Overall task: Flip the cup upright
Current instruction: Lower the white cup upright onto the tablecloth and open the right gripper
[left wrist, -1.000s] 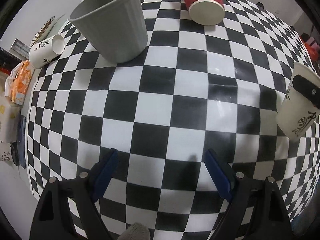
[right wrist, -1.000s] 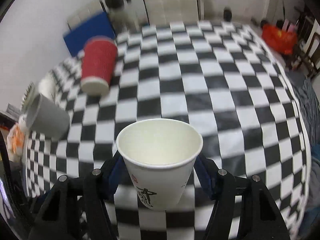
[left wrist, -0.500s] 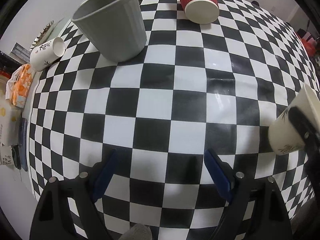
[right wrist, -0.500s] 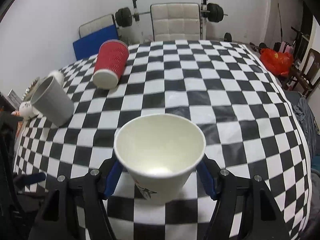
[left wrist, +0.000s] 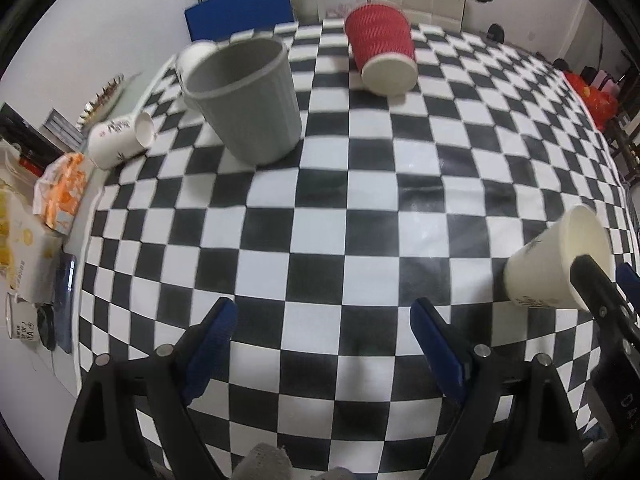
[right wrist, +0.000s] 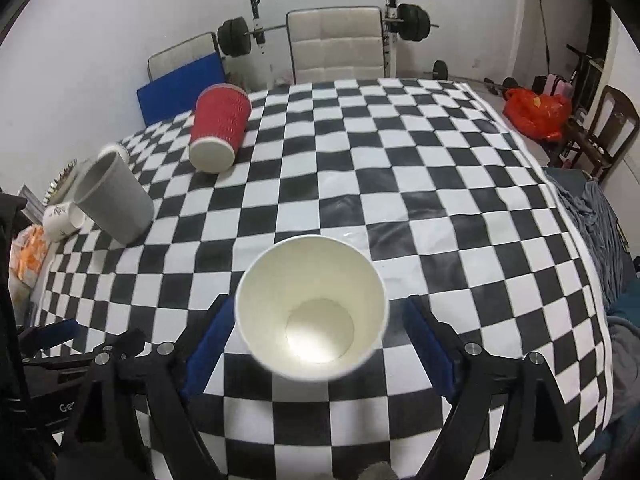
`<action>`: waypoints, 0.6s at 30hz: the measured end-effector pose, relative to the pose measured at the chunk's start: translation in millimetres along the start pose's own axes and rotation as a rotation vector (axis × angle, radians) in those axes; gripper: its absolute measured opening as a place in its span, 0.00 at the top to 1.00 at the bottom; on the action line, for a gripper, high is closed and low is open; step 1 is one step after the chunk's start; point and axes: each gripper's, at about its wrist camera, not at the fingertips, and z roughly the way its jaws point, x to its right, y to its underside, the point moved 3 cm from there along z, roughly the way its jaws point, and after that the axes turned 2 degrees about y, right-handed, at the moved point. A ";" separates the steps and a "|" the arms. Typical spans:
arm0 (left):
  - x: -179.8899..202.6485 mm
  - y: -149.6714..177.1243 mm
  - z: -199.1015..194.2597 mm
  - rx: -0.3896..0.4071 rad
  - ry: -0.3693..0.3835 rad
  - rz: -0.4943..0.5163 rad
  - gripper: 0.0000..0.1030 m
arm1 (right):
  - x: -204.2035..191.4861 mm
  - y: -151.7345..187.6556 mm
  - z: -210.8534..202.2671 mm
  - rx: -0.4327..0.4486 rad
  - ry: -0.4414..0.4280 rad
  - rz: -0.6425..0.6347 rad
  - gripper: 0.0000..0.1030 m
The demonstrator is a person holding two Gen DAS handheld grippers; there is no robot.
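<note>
White paper cup (right wrist: 311,307) was held in the right hand-held gripper (right wrist: 316,320) above the near checkered tabletop (right wrist: 400,184), mouth tilted toward the camera, probably mid-rotation toward upright. The left hand-held gripper (left wrist: 324,332) was kept wide and empty, presumably unneeded.

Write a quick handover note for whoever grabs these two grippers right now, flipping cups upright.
Left gripper: open, holding nothing, above the checkered table.
Right gripper: a white paper cup sits between its fingers, mouth up; whether they press on it, and whether its base is on the table, cannot be told.
Grey cup: upright, done.
Left: the red ribbed cup lies on its side at the far edge, and a small printed cup lies on its side by the table's left edge.
</note>
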 end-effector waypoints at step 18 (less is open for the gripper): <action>30.0 7.2 -143.9 0.202 0.064 -0.025 0.08 | 56.6 10.1 -167.8 -0.100 0.183 -0.004 0.15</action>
